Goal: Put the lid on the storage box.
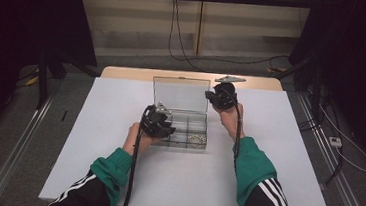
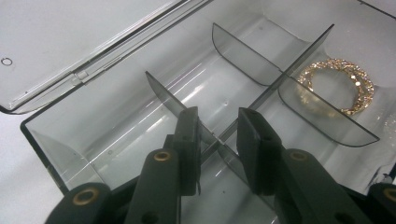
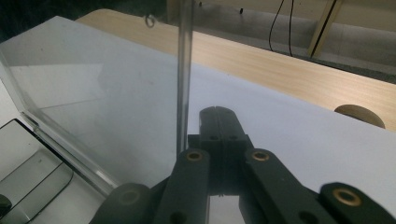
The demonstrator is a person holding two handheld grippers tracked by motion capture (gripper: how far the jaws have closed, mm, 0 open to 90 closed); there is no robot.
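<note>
Your clear plastic compartment box [image 1: 184,133] sits mid-worktop, toward the far edge, with its transparent lid [image 1: 180,94] standing open. Your left gripper [image 2: 217,135] is spread, its jaws straddling the crossing of the smoky dividers [image 2: 261,91] inside the box; a gold chain bracelet [image 2: 343,86] lies in the compartment beyond. Your right gripper [image 3: 223,122] is pressed together, holding nothing, just beside the lid's right edge. Keep the left one low and steady to brace the box, then nudge the lid gently so the hinge doesn't drag the box along.

Right claw [image 3: 219,114] closed (jaws touching) just beside upright clear lid [image 3: 93,93] edge.
</note>
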